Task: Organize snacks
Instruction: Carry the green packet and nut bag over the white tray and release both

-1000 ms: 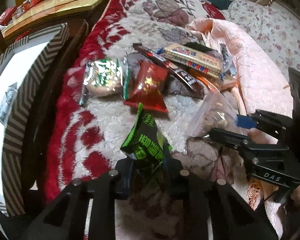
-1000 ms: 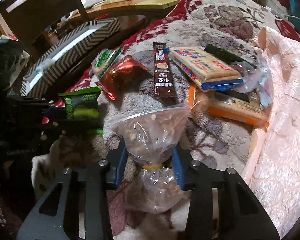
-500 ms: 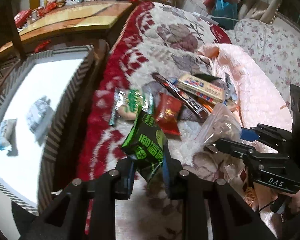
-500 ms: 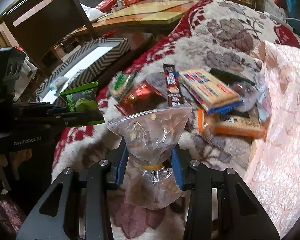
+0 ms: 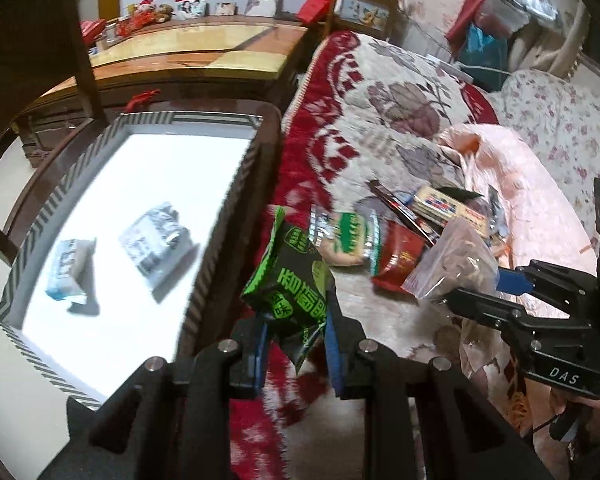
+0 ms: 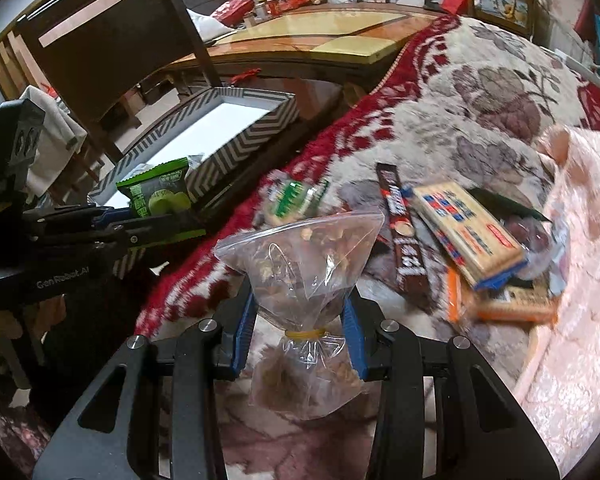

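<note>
Black left tool [image 5: 296,354] and right tool [image 6: 300,344], blue pads, silver screws, white "DAS" lettering

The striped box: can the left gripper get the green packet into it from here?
Probably yes. The left gripper holds the green packet just beside the striped box, whose open top shows only two small packets and nothing standing between.
</note>
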A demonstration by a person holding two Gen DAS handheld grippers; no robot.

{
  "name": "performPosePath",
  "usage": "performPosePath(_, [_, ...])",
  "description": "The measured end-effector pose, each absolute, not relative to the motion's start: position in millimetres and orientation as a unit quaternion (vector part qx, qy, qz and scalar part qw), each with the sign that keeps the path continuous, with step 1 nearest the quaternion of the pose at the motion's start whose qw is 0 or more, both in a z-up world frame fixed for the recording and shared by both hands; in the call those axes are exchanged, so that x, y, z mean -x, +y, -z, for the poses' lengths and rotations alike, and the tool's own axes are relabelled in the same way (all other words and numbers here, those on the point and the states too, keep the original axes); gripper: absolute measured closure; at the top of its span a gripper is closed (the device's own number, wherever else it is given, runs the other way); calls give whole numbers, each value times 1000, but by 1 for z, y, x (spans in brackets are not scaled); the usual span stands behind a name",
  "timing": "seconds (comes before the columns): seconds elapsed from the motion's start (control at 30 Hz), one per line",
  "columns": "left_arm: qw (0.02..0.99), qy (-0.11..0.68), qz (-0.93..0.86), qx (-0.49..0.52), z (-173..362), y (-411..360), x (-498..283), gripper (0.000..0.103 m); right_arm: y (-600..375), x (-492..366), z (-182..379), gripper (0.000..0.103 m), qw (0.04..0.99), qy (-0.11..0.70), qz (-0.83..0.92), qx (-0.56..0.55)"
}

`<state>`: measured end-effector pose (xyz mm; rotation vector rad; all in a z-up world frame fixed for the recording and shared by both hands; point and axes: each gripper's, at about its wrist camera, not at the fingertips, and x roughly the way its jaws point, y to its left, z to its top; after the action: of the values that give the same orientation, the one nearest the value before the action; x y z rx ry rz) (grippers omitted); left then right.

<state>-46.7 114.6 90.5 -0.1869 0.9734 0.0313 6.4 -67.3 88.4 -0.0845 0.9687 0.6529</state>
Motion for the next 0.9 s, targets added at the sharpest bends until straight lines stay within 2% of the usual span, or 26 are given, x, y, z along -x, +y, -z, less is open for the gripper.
performPosePath(0.9, [876, 456, -87, 127, -86, 182, 58, 77, 15, -16, -98, 65, 807, 458, -364, 72])
